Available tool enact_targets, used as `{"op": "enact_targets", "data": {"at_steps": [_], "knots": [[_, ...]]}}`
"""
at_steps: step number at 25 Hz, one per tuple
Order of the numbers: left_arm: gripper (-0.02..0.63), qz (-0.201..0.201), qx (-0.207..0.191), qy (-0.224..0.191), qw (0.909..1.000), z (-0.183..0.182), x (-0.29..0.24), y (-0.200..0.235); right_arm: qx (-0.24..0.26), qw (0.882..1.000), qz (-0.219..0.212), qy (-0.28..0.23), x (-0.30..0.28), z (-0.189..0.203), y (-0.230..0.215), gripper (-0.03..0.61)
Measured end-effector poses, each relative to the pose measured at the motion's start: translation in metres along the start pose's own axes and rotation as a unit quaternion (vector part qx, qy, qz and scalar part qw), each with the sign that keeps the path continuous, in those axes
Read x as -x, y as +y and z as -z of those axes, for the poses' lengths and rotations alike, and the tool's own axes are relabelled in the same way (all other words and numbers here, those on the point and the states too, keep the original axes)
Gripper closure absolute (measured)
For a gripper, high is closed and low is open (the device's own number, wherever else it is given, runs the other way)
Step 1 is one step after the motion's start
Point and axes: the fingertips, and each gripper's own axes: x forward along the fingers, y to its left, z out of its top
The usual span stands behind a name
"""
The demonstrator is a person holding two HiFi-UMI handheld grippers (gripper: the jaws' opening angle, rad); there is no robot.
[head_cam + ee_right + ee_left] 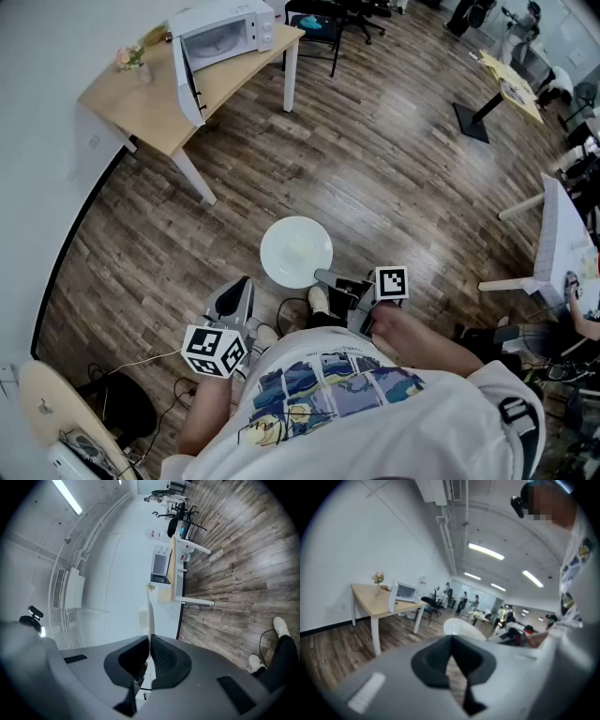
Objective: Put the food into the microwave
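Note:
A white round plate (295, 251) hangs level over the wooden floor in front of me; I can make out no food on it. My right gripper (323, 277) is shut on its near rim, and in the right gripper view the plate (151, 616) shows as a thin edge clamped between the pads of that gripper (150, 656). My left gripper (242, 286) is shut and empty, left of the plate and apart from it; from it the plate (461, 627) shows ahead. The white microwave (230, 33) stands far off on a wooden table (141, 103), its door (187, 80) swung open.
A small flower vase (131, 58) stands on the table left of the microwave. A black office chair (319, 23) sits beyond the table. White tables (553, 234) and a seated person are at the right. Cables (141, 361) lie on the floor at my left.

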Motion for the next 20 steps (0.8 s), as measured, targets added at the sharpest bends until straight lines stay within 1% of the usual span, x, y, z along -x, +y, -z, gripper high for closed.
{"op": "enact_targets", "data": {"at_steps": [5, 8, 12, 16, 20], "knots": [[0.609, 0.011, -0.013, -0.009, 0.9998, -0.023, -0.049, -0.032, 0.01, 1.0, 0.009, -0.008, 0.032, -0.044, -0.007, 0.564], [0.609, 0.007, -0.019, -0.009, 0.9998, -0.03, -0.075, -0.044, 0.005, 1.0, 0.002, -0.01, 0.045, -0.07, -0.01, 0.563], [0.609, -0.003, -0.022, -0.01, 0.9997, -0.038, -0.105, -0.06, 0.004, 1.0, 0.014, 0.0, 0.062, -0.1, -0.026, 0.563], [0.609, -0.017, -0.015, -0.013, 0.9997, -0.046, -0.12, -0.066, 0.001, 1.0, 0.021, 0.013, 0.063, -0.125, -0.035, 0.563], [0.609, -0.028, -0.016, -0.01, 0.9994, -0.052, -0.127, -0.058, -0.003, 1.0, 0.027, 0.009, 0.054, -0.149, -0.043, 0.563]]}}
